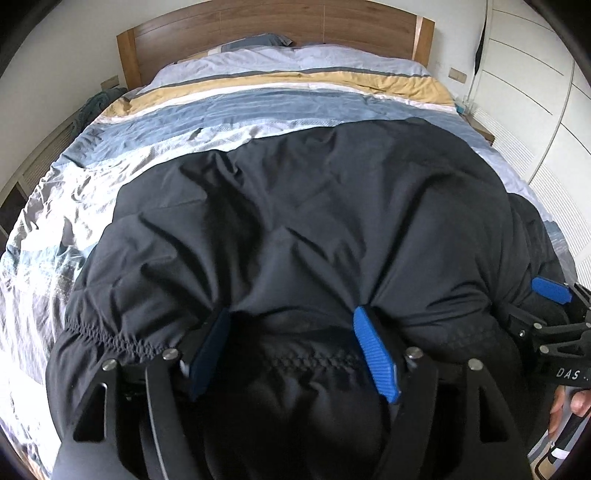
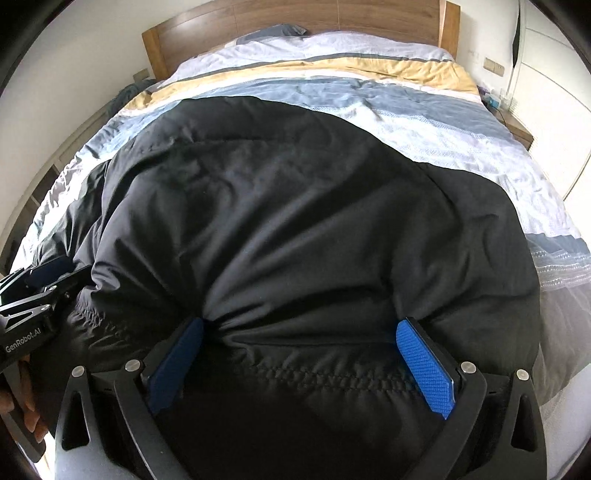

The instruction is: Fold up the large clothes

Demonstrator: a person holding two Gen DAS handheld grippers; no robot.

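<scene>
A large black padded jacket [image 1: 295, 221] lies spread on the bed, its elastic hem toward me; it also fills the right wrist view [image 2: 295, 221]. My left gripper [image 1: 291, 325] has the bunched hem between its blue pads, the jaws set wide around the thick fabric. My right gripper [image 2: 301, 332] holds another bunch of the hem the same way. The right gripper shows at the right edge of the left wrist view [image 1: 546, 295], and the left gripper at the left edge of the right wrist view [image 2: 44, 280].
The bed has a striped blue, white and yellow duvet [image 1: 258, 99] and a wooden headboard [image 1: 258, 33]. White wardrobe doors [image 1: 535, 92] stand to the right. A nightstand [image 2: 517, 129] sits beside the bed's far right.
</scene>
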